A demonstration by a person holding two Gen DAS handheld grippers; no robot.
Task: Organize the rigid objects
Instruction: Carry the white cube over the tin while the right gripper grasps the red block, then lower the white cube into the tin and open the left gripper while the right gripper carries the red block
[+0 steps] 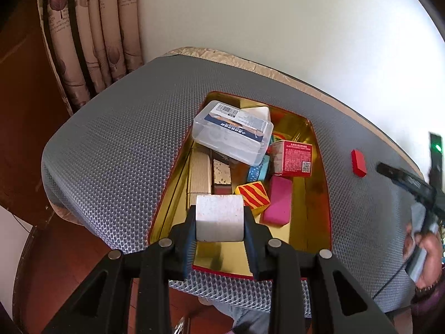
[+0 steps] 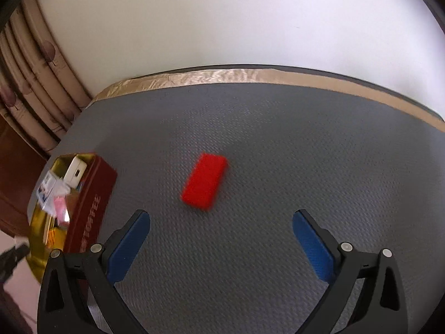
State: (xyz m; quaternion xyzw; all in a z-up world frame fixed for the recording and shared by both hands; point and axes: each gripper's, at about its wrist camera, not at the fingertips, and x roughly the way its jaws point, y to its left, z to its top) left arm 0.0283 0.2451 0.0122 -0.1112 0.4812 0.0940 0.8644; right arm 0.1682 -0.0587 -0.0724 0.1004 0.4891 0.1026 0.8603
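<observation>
- Two grippers work over a grey, dimpled mat (image 2: 250,128) on a table.
- The left gripper (image 1: 219,220) is clamped on a white, speckled block (image 1: 218,217), held above the near end of a gold-lined tin (image 1: 317,194) crowded with boxes and blocks.
- Likely next: let it go into the tin's bare near corner.
- The right gripper (image 2: 221,246) hangs spread wide, near a smooth red block (image 2: 204,182) mid-mat, blurred.

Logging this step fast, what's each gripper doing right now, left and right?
Left gripper: shut on the white block, above the tin.
Right gripper: open, empty, the red block ahead of it on the mat.
</observation>
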